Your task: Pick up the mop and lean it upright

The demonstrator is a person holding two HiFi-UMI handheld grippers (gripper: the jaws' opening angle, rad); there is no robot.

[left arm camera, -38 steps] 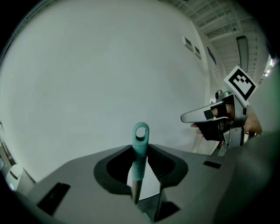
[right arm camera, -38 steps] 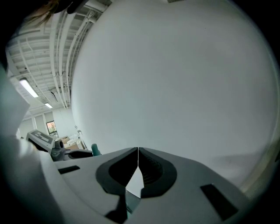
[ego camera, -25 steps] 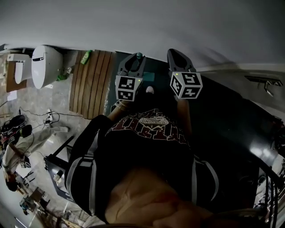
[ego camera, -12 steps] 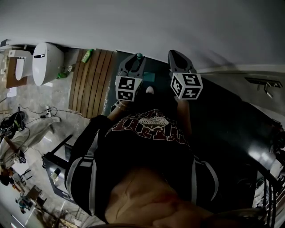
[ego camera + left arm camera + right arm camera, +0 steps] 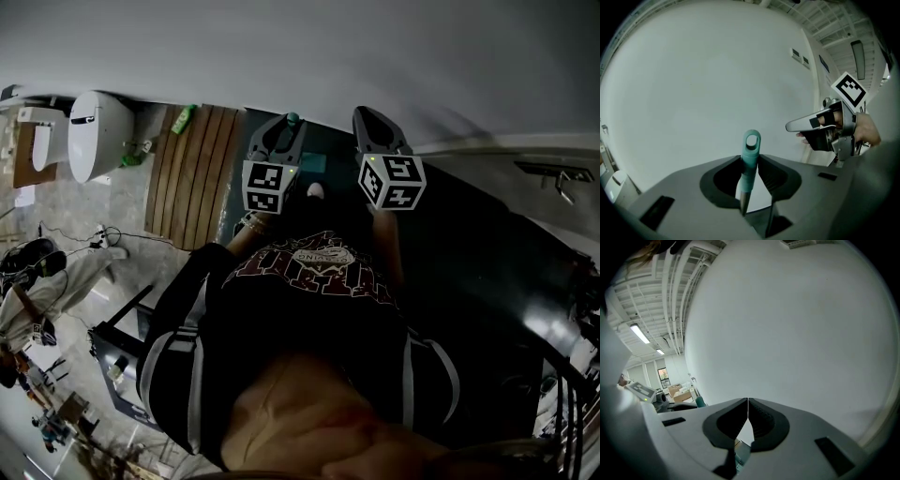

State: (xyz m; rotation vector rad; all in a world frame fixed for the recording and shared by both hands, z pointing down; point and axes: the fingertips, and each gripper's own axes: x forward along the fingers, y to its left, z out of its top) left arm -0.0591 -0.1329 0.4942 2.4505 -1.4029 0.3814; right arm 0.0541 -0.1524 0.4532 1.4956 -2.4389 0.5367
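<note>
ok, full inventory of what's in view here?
mop handle: 1, teal tip with a hole, between the left gripper's jaws
toilet: 1, white, head view upper left
slat board: 1, brown wood, on floor right of toilet
bottle: 1, green, at board's far end
cables: a few, dark, on floor at left
frame: 1, black, on floor lower left
wall: 1, pale grey, straight ahead
shoe: 1 showing, white, between the grippers
shirt: 1, black with print, on the person
left gripper: 1, grey, shut on mop handle
right gripper: 1, grey, jaws together, nothing held
</note>
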